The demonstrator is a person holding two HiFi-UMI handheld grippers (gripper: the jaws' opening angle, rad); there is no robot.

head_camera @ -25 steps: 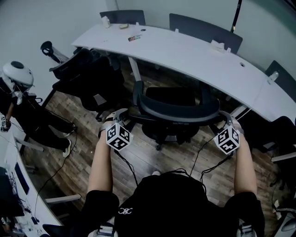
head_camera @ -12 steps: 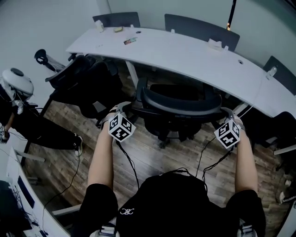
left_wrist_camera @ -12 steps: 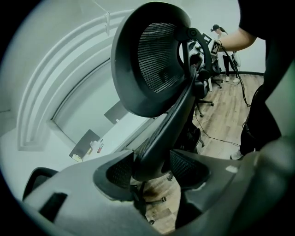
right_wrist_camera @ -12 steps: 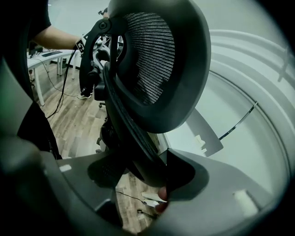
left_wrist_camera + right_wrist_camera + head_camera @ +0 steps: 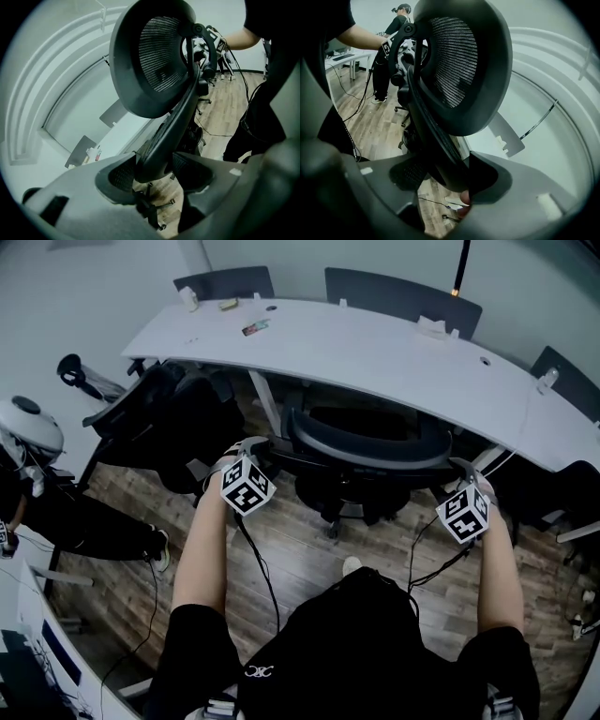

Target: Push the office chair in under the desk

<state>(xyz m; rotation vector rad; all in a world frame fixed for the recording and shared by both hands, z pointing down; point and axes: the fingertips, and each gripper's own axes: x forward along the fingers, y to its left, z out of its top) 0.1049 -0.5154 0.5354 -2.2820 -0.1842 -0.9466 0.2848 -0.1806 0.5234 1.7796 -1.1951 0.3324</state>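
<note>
A black mesh office chair stands at the white curved desk, its seat partly beneath the desktop. My left gripper grips the left end of the backrest rim, and my right gripper the right end. In the left gripper view the dark rim fills the gap of my left gripper, with the mesh headrest above. In the right gripper view the rim sits likewise inside my right gripper, pads pressed on both sides.
A second black chair stands at the desk's left end and another at the right. Dark chair backs rise behind the desk. Small items lie on the desktop. A person is at far left. Cables trail over the wood floor.
The chair has rolled forward toward the desk, its seat now further under the desktop. Both grippers moved forward with it, still on the backrest rim.
</note>
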